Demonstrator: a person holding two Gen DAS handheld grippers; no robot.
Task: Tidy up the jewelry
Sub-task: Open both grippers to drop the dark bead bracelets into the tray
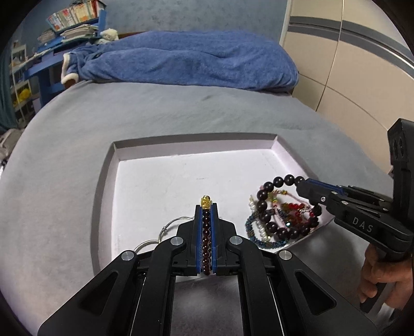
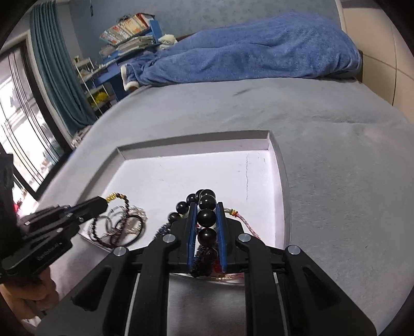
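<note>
While both bracelets are hanging over the near edge of the shallow tray [image 1: 196, 150], carrying them into it, by the look of things.

Nearest, in the left wrist view: the left hand-held gripper [image 1: 206, 206] pinching nearly shut on a strand of small dark red beads [image 1: 206, 232], the strand lying lengthwise between the blue pads, its gold charm [image 1: 206, 202] poking out past the tips. Just beyond and to the left, thin silver bangles [image 1: 170, 224] lying on the tray floor.

To the right, the right hand-held gripper [image 2: 207, 204] clamping, jaws a little wider, on a bracelet of large black beads [image 2: 206, 218]; the loop dangling over a heap of mixed jewelry [image 1: 279, 222] at the tray's near right corner. A hand [image 1: 380, 274] wrapping the handle below it.

Both tools tilting steeply downward toward the tray, side by side, well apart from each other.

Judging the step: placement, not yet release. Next calling for lowering until the beads are resting on the white floor, choosing a bare patch rather than the heap, then easing the jaws apart without dragging the strand.

Farther off, the grey bed [image 1: 181, 111] under the tray, a blue blanket [image 1: 196, 59] bunched at its far end, a shelf of books [image 1: 75, 18] behind.
</note>
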